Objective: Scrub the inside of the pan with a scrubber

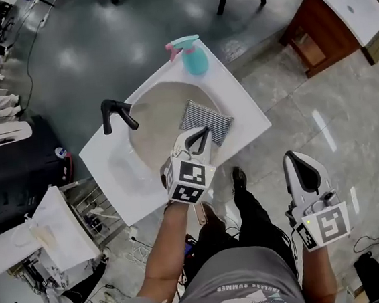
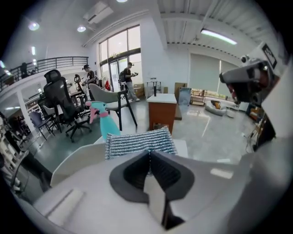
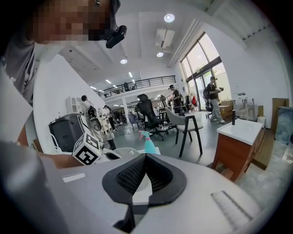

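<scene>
No pan shows in any view. A grey striped scrubber cloth [image 1: 205, 121] [image 2: 139, 141] lies on the right rim of a white sink [image 1: 110, 166], beside the basin. My left gripper [image 1: 203, 136] [image 2: 149, 153] hovers over the sink's near edge, its tips just short of the cloth, jaws shut with nothing between them. My right gripper [image 1: 297, 160] [image 3: 145, 156] hangs away from the sink to the right, over the floor, jaws shut and empty. The left gripper's marker cube [image 3: 87, 148] shows in the right gripper view.
A black faucet [image 1: 115, 113] stands at the sink's left rim and a teal spray bottle [image 1: 194, 58] [image 2: 106, 123] at its far corner. A wooden cabinet with a white top [image 1: 337, 17] is at the far right, a black case [image 1: 17, 172] at the left.
</scene>
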A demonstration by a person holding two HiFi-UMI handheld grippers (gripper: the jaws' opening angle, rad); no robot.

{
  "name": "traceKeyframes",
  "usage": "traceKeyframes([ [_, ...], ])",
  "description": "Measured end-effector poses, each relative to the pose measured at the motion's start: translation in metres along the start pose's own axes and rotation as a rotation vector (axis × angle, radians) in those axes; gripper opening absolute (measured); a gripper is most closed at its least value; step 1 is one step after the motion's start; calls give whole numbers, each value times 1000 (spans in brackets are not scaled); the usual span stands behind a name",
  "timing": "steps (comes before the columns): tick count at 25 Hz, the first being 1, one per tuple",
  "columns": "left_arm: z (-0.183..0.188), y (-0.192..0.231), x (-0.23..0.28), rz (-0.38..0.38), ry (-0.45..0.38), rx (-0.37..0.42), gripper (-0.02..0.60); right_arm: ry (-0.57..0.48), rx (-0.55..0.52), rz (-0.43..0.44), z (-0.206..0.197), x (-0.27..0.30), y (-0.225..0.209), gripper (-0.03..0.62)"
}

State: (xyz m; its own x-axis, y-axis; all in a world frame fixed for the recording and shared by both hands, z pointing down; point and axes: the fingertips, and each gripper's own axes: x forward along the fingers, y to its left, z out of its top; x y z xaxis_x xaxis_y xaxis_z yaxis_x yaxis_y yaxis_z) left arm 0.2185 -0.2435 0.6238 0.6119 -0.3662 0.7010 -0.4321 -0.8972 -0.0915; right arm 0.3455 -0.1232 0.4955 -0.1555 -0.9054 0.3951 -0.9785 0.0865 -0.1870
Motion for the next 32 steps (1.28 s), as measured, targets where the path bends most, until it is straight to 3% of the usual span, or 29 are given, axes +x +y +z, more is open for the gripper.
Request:
traceKeyframes([
  [7,30,-56,43,-109,2,74,8,4,36,-88,-16,-32,-36,2],
  [15,33,-106,97,-188,81,143,9,17,83,-170,-35,-62,-78,2],
  [24,6,-122,132,-209,171,148,14,28,105,-182,-51,-68,-92,2],
  [32,5,-121,131,-180,157,157,25,23,93,-163,-48,-69,-83,2],
])
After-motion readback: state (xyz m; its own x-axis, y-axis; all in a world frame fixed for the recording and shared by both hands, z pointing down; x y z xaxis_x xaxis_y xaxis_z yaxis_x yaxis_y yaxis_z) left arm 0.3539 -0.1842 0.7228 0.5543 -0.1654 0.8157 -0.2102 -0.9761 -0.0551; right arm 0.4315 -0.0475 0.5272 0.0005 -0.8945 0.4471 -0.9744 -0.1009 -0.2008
